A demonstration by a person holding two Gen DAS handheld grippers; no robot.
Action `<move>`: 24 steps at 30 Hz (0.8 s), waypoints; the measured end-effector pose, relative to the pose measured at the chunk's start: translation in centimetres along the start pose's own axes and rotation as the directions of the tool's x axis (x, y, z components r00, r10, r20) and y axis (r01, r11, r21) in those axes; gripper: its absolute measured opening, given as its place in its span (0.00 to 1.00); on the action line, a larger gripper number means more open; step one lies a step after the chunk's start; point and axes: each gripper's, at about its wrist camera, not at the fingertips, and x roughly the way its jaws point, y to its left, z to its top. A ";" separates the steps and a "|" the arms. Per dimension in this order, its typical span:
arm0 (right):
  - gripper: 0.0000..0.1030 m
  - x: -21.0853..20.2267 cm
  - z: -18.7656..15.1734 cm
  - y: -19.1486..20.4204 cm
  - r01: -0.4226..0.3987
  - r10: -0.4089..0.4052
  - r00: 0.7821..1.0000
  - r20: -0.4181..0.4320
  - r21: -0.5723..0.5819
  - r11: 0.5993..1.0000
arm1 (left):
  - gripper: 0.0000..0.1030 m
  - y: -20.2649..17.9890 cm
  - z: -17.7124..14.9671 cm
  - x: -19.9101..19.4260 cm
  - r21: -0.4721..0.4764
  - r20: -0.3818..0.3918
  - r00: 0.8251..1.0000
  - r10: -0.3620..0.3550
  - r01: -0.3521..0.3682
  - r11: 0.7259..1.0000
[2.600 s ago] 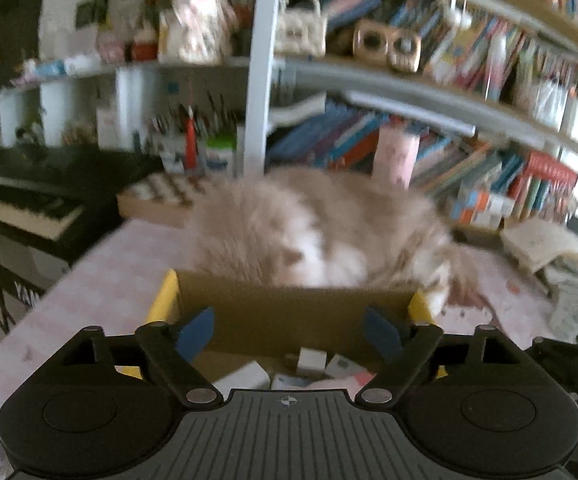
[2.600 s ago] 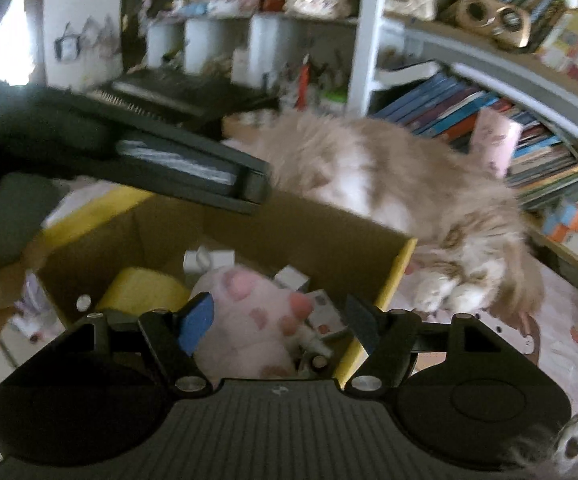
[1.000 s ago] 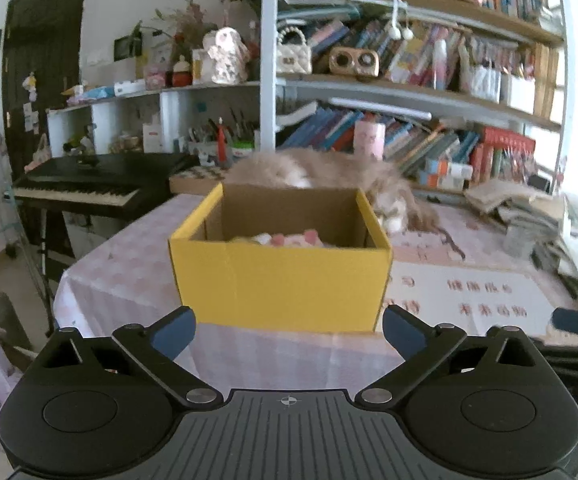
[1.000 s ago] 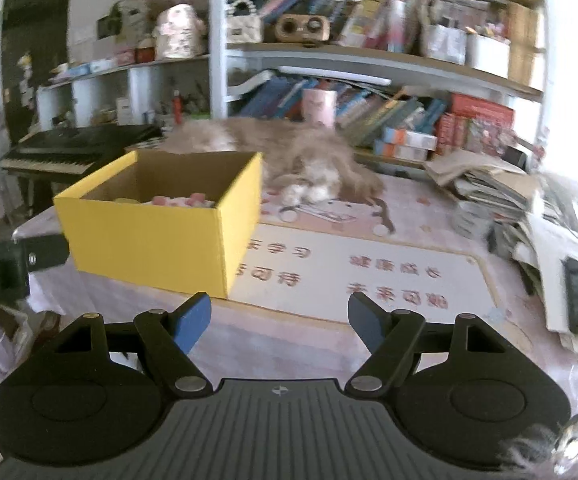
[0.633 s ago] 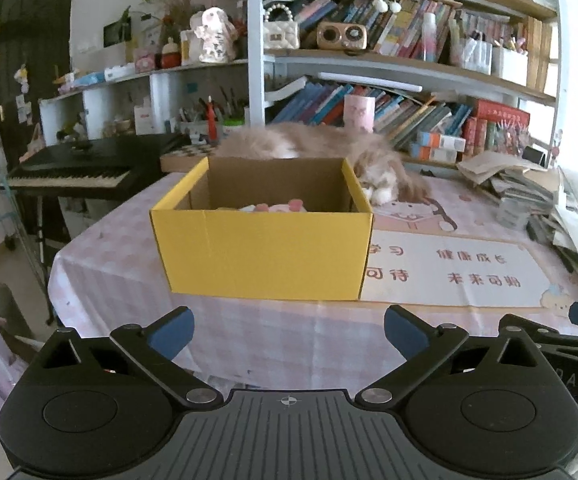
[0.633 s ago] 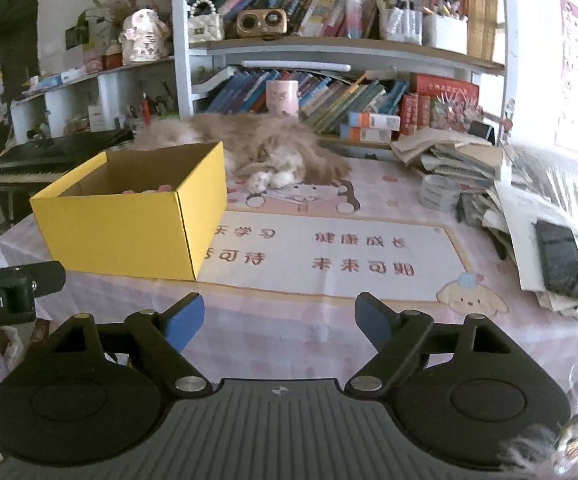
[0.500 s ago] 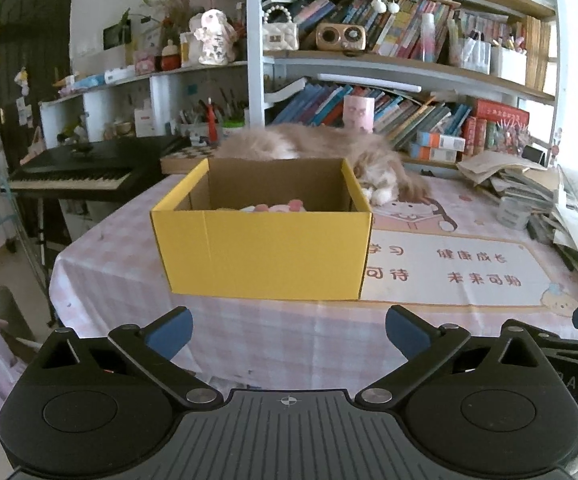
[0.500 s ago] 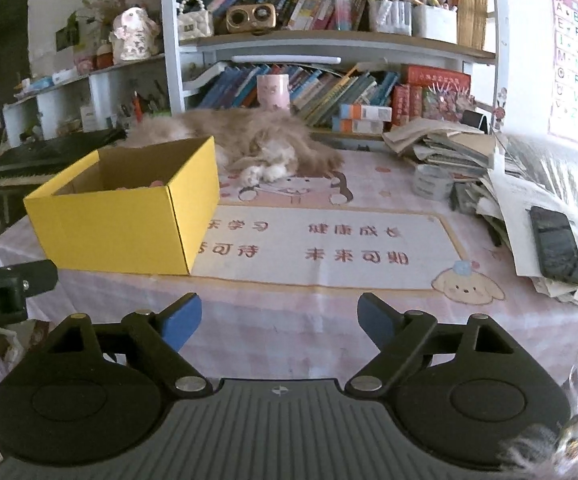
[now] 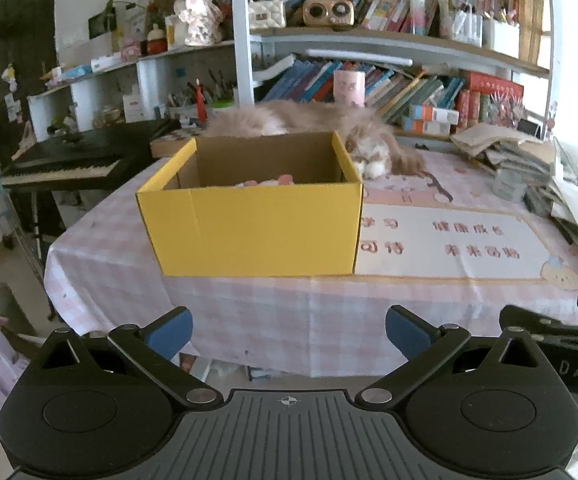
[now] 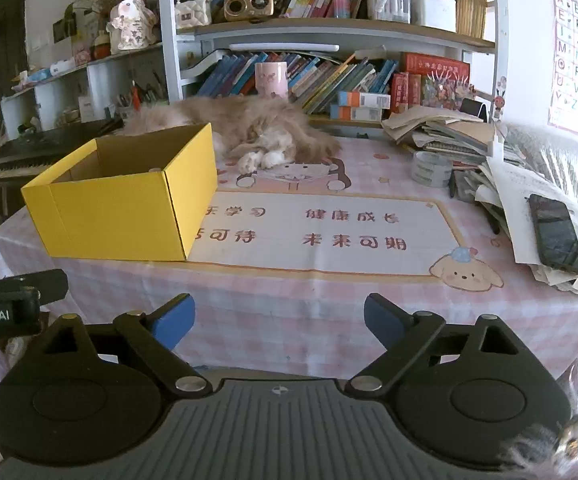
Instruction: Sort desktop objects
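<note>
Both grippers are held off the near edge of the table [image 10: 249,332], short of everything on it. The left gripper [image 9: 289,330] is seen with its blue-tipped fingers [image 9: 171,330] spread wide and nothing between them. The right gripper [image 10: 279,320] is caught with its jaws opening, and the gap between them is bare as well.

The yellow box [image 9: 253,224] is found straight ahead of the left gripper, well apart from it, standing upright on the pink checked cloth with its top open. Something pink [image 9: 265,181] is just glimpsed over the near wall, inside the box; what it is cannot be told. From the right gripper, the box [image 10: 129,204] is placed ahead and to the left, its near right corner resting on a printed mat [image 10: 329,232] that is spread directly ahead.

A fluffy cat [image 10: 249,132] is stretched out beyond the box, farther from both grippers. A dark phone [image 10: 555,234] is seen lying on a heap of papers [image 10: 509,184], ahead and far to the right of the right gripper.
</note>
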 end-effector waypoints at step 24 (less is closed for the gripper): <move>0.96 1.7 0.4 0.3 0.027 -0.029 0.997 -0.067 -0.025 0.999 | 1.00 0.0 0.3 1.3 0.007 -0.047 0.999 -0.024 0.024 1.000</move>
